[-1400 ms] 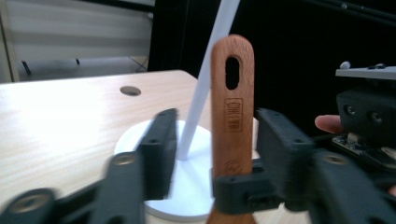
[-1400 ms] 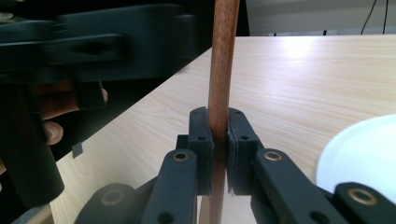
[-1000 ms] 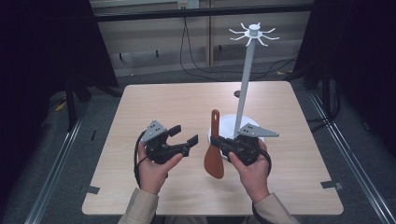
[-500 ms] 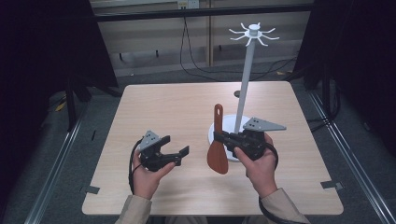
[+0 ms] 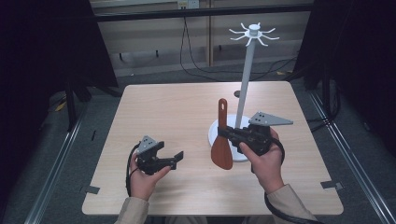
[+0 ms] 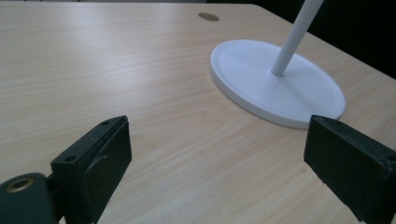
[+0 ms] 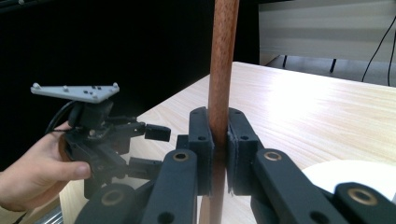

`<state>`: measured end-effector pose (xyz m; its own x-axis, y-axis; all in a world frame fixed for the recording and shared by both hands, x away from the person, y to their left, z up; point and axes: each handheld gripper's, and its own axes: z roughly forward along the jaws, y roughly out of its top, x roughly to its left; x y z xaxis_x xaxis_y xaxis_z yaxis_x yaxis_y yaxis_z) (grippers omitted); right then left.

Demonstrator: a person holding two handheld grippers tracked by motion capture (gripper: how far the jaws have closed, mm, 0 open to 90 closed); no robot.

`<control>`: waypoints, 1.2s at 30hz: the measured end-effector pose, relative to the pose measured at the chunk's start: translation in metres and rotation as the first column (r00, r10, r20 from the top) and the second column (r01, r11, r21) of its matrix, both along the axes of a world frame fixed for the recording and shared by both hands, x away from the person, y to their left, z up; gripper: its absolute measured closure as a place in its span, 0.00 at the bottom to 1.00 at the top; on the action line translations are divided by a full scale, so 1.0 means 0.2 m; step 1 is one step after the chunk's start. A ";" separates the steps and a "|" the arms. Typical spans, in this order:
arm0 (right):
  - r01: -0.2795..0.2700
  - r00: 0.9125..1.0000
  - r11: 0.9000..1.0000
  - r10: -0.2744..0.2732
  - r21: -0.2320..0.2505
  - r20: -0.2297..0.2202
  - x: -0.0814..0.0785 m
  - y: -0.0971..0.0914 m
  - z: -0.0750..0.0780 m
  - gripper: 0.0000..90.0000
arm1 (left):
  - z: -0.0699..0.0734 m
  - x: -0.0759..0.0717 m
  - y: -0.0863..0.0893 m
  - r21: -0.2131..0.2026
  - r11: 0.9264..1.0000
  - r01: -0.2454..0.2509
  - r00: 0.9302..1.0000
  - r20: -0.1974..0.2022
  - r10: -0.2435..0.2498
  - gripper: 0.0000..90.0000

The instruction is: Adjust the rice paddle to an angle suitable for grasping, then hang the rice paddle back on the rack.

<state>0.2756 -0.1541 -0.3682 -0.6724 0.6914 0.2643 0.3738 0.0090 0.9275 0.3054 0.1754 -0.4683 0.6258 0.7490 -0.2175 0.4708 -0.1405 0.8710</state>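
A brown wooden spatula (image 5: pixel 222 150) stands upright, blade down, in front of the white hook stand (image 5: pixel 245 79). My right gripper (image 5: pixel 224 132) is shut on its handle. In the right gripper view the handle (image 7: pixel 223 56) rises straight between the pressed pads of the right gripper (image 7: pixel 218 140). My left gripper (image 5: pixel 176 158) is low over the table near the front left. Its jaws have just been opening and hold nothing. In the left gripper view the left gripper (image 6: pixel 215 154) stands wide apart over bare wood, facing the stand's round base (image 6: pixel 261 79).
The stand's hooks (image 5: pixel 253 32) spread out high above the table. A small round hole (image 5: pixel 236 94) lies in the tabletop behind the stand's base. The wooden table (image 5: pixel 177 107) has bare room across its left and back. Dark curtains and floor rails surround it.
My left hand has sunk toward the table's front left and its jaws have spread wider. My right hand has shifted slightly right and up with the spatula.
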 end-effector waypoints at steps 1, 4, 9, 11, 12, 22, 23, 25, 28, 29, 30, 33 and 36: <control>-0.003 1.000 1.000 0.003 0.001 0.005 0.00 0.00 0.01 0.92 | -0.01 0.00 0.01 0.012 1.000 -0.002 1.000 0.000 0.002 0.08; -0.009 1.000 1.000 0.008 0.008 0.012 0.01 -0.01 0.04 0.92 | -0.02 0.00 0.02 0.019 1.000 -0.010 1.000 -0.005 0.010 0.05; -0.017 1.000 1.000 0.017 0.009 0.025 0.01 -0.02 0.07 0.92 | -0.02 -0.01 0.03 0.016 0.999 -0.033 0.999 -0.020 0.033 0.03; -0.021 0.999 1.000 0.021 0.017 0.031 0.02 -0.03 0.10 0.92 | -0.02 -0.01 0.04 0.009 0.999 -0.037 0.999 -0.030 0.038 0.03; -0.023 0.999 1.000 0.023 0.019 0.035 0.02 -0.03 0.10 0.92 | -0.02 -0.01 0.04 0.007 0.999 -0.035 0.999 -0.029 0.035 0.02; -0.025 0.998 0.999 0.023 0.030 0.063 0.02 -0.08 0.18 0.92 | -0.03 -0.01 0.03 0.019 1.000 -0.005 1.000 -0.027 0.005 0.01; -0.025 0.998 0.999 0.023 0.030 0.063 0.02 -0.08 0.18 0.92 | -0.03 -0.02 0.03 0.017 1.000 -0.002 1.000 -0.030 0.003 0.01; -0.026 0.998 0.999 0.024 0.034 0.066 0.03 -0.09 0.20 0.92 | -0.03 -0.02 0.03 0.018 1.000 0.006 1.000 -0.029 -0.006 0.01; -0.026 0.997 0.998 0.022 0.050 0.073 0.04 -0.10 0.23 0.92 | -0.03 -0.02 0.03 0.022 1.000 0.012 0.999 -0.032 -0.012 0.01; -0.026 0.997 0.998 0.022 0.050 0.073 0.04 -0.10 0.23 0.92 | -0.03 -0.02 0.03 0.022 1.000 0.012 0.999 -0.032 -0.012 0.01; -0.025 0.997 0.998 0.021 0.051 0.077 0.04 -0.11 0.24 0.92 | -0.03 -0.02 0.03 0.024 1.000 0.016 0.999 -0.034 -0.015 0.01; -0.026 0.997 0.998 0.021 0.053 0.078 0.05 -0.12 0.26 0.92 | -0.03 -0.02 0.03 0.034 0.999 0.021 0.999 -0.036 -0.020 0.01; -0.030 0.996 0.998 0.025 0.054 0.090 0.06 -0.12 0.29 0.92 | -0.03 -0.02 0.03 0.031 0.999 0.017 0.999 -0.032 -0.016 0.01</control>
